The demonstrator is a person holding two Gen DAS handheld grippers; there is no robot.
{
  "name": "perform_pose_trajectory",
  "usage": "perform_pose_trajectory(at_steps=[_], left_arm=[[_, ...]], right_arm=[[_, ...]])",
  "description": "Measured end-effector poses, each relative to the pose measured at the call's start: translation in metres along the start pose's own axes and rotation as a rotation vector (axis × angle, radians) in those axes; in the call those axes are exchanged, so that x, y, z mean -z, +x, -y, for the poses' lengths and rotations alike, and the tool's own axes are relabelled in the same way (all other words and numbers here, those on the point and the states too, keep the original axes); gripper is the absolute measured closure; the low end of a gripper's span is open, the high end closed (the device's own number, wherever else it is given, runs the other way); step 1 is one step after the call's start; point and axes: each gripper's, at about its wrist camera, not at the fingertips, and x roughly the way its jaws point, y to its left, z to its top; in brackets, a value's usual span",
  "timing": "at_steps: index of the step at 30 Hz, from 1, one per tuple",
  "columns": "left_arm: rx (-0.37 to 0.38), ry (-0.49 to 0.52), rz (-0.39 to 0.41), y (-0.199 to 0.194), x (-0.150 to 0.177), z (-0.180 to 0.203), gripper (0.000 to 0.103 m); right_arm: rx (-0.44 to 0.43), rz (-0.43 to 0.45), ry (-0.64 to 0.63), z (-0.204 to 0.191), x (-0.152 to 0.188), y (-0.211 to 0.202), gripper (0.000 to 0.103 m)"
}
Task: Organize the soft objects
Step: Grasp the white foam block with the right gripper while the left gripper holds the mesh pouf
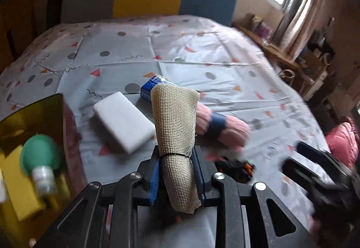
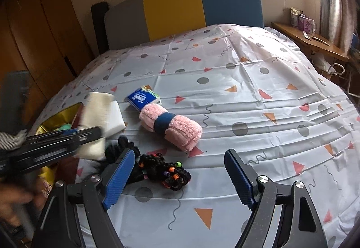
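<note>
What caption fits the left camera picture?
Left gripper clamps a mesh roll above the patterned sheet.

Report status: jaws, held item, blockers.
Left gripper shut on gauze roll, near gold box. Right gripper open, empty, over black braided hairpiece. Nothing blocking.

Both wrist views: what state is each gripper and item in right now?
Left gripper: shut on gauze roll, lifted.
Right gripper: open, empty.
Pink towel: rolled, banded, lying on the sheet.
Sponge: flat on the sheet.
Gold box: open, holding items.
</note>
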Motion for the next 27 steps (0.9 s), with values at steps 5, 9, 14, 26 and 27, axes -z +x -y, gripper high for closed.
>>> perform_pose_trajectory(at_steps=[5, 9, 14, 26, 27], left_arm=[[0.044, -0.031, 0.048, -0.047, 0.031, -0.007, 0.077], [0.055, -0.063, 0.074, -0.079, 0.054, -0.021, 0.077], [0.042, -0.124, 0.115, -0.112, 0.076, -0.049, 0.077], [-0.019, -0.247, 0.165, -0.149, 0.109, -0.116, 0.077], [-0.023, -0.257, 0.168, -0.152, 0.11, -0.121, 0.077]], right_arm=[[0.028, -0.022, -0.03, -0.004, 0.004, 0.005, 0.021], [0.007, -0.048, -0.063, -0.012, 0.007, 0.011, 0.021], [-0.094, -0.076, -0.086, -0.04, 0.0, 0.022, 0.021], [-0.107, -0.247, -0.316, -0.151, -0.049, 0.13, 0.021], [-0.1, -0.263, -0.324, -0.155, -0.05, 0.138, 0.021]])
